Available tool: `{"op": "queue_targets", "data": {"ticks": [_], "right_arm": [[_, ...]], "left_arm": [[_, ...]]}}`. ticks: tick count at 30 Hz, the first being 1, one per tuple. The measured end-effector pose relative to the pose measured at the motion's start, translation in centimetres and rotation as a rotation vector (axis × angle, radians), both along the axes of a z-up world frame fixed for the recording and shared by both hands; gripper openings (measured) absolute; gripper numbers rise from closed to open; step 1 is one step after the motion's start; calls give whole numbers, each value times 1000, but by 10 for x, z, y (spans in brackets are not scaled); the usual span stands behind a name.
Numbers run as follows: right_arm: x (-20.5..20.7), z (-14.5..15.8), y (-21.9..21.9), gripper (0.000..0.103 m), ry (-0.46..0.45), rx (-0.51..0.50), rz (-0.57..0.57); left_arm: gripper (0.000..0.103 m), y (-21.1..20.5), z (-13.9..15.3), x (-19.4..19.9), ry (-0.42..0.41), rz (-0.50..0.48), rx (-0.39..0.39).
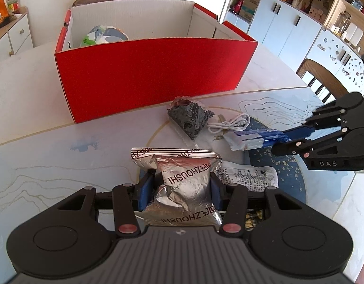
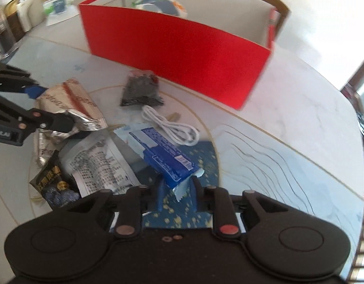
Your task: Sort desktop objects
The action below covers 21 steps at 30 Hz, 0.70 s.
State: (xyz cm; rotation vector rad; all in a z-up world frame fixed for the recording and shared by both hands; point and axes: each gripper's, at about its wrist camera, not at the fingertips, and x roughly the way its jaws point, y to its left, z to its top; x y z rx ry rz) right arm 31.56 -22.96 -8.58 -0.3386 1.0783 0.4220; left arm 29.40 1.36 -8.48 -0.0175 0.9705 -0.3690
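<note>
My left gripper [image 1: 182,189] is shut on a crumpled silver foil packet [image 1: 186,179], which it holds low over the table. From the right wrist view this same gripper [image 2: 49,116] appears at the left with the foil packet [image 2: 70,106] between its jaws. My right gripper [image 2: 177,189] is shut on the crimped end of a blue and white snack packet [image 2: 165,156]. The left wrist view shows that gripper [image 1: 286,137] coming in from the right with the blue packet [image 1: 253,138]. Behind stands an open red box [image 1: 146,75] with a patterned pouch [image 1: 103,35] inside.
On the table lie a dark packet of black bits [image 1: 189,116], a coiled white cable [image 1: 229,124], a white printed packet [image 2: 99,165] and a black packet with gold print [image 2: 54,184]. A chair [image 1: 324,78] stands at the table's right edge; cupboards line the back wall.
</note>
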Motion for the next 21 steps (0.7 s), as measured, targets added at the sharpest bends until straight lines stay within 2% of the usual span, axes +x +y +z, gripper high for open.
{"op": "queue_targets", "data": {"ticks": [5,10,12,16,21], "right_arm": [[-11,7,-12,19,-27,-11,-91],[-22,19,-14,16,-57,-12,-128],[-25,24,-15,0,-61,-6,-140],[-30,35,-17,0,-70,8,-152],[-30,30,-21,0,-49,11,-162]], "left_arm": [[48,-3,5,-6,-11,-10,4],[48,-2,13,-10,-22,-3,-1],[48,0,17,-11,-26,2,-7],[48,3,28,-13,-33,10,-28],[48,5,36,-17,-49,11,-24]]}}
